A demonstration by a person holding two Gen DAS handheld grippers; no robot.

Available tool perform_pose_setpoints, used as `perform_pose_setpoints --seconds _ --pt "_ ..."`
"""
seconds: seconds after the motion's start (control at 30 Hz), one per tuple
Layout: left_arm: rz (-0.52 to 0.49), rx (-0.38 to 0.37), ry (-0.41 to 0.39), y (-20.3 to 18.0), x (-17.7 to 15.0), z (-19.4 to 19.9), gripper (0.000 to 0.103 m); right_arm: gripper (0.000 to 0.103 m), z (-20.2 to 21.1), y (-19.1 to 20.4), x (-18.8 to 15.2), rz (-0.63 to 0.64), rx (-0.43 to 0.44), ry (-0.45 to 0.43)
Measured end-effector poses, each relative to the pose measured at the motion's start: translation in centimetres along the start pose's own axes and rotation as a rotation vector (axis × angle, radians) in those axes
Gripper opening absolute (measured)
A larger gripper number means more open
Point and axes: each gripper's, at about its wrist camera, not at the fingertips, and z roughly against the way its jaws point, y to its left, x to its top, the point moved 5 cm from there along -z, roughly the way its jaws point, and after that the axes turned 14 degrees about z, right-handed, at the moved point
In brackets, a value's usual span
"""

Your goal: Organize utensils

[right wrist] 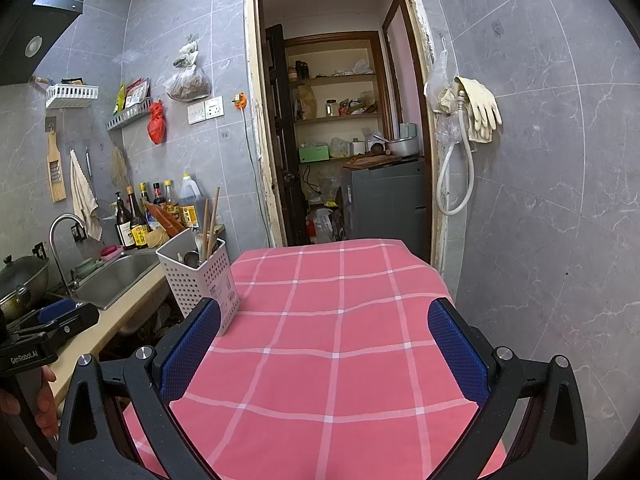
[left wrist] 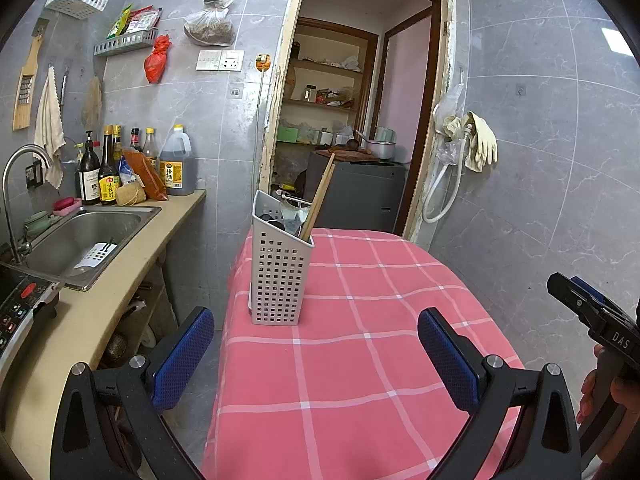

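Here, the biggest thing in both views is the table under a pink checked tablecloth [left wrist: 360,360], which fills the lower half of each picture and runs away toward the open doorway at 12 o'clock. No loose utensil shows on the visible cloth. To the left, at about 9 o'clock in the left wrist view, lies the counter with its steel sink [left wrist: 86,240] and a row of sauce bottles behind it.

The task's thing is the white perforated utensil holder [left wrist: 280,276], standing upright near the table's left edge. Its long axis is vertical. From its open top a pair of wooden chopsticks [left wrist: 320,196] leans up toward 1 o'clock, and dark utensil heads and a spoon bowl sit lower inside; what else it contains I cannot make out.

The left gripper [left wrist: 316,354] has its jaws spread wide and grasps nothing; the holder sits at 12 o'clock from it, slightly left of the midline, near and squarely ahead. The right gripper [right wrist: 324,350] is likewise spread and empty, and from it the holder stands off at 10 o'clock, just beyond the left blue pad [right wrist: 188,348].

In my judgement the left hand's tool is the better placed: a straight advance would bring its jaws around the holder, while the right would have to swing leftward first. With everything seemingly in the holder already, the sorting looks either barely begun or nearly done; I cannot tell which.
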Motion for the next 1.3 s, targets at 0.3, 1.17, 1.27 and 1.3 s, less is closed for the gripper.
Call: perform_pose_setpoints --seconds 0.3,1.17,1.27,1.3 --pt "0.0 -0.002 0.004 0.1 -0.11 0.02 0.103 0.102 0.02 0.04 0.02 0.0 0.0 0.001" --pt "0.012 -0.008 0.024 0.47 -0.67 0.21 0.103 0.102 0.22 0.4 -0.47 -0.004 -0.001 0.009" --pt "0.016 -0.006 0.028 0.47 -0.7 0.17 0.103 0.102 0.32 0.47 -0.67 -0.005 0.0 0.01" --pt "0.018 -0.007 0.032 0.47 -0.72 0.13 0.103 0.102 0.33 0.51 -0.7 -0.004 0.0 0.01"
